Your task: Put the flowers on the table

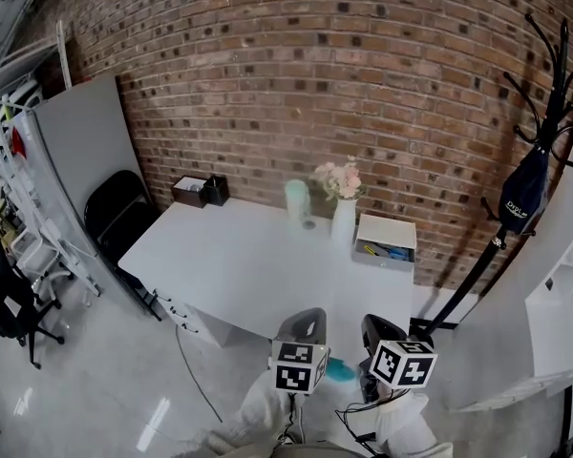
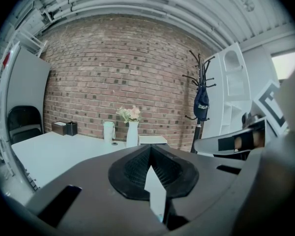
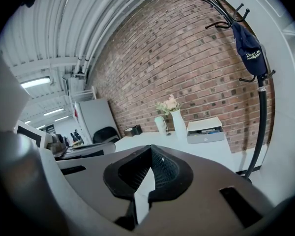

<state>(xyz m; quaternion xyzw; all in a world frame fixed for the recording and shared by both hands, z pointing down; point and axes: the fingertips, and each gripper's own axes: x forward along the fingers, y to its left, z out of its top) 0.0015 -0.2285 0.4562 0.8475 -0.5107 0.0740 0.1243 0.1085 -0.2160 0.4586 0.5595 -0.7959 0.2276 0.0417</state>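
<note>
Pale pink flowers (image 1: 340, 179) stand in a white vase (image 1: 343, 223) at the back of the white table (image 1: 239, 265), close to the brick wall. The left gripper view shows the flowers (image 2: 130, 113) far ahead, and the right gripper view shows them (image 3: 169, 104) too. Both grippers are held low in front of the table's near edge, well short of the vase. My left gripper (image 1: 304, 328) (image 2: 151, 154) is shut with nothing in it. My right gripper (image 1: 382, 333) (image 3: 148, 155) is shut and holds nothing either.
A pale green cylinder (image 1: 297, 201) stands left of the vase and a white drawer box (image 1: 386, 239) to its right. Two dark boxes (image 1: 201, 191) sit at the table's back left. A black chair (image 1: 119, 213) is at the left, a coat rack (image 1: 535, 160) at the right.
</note>
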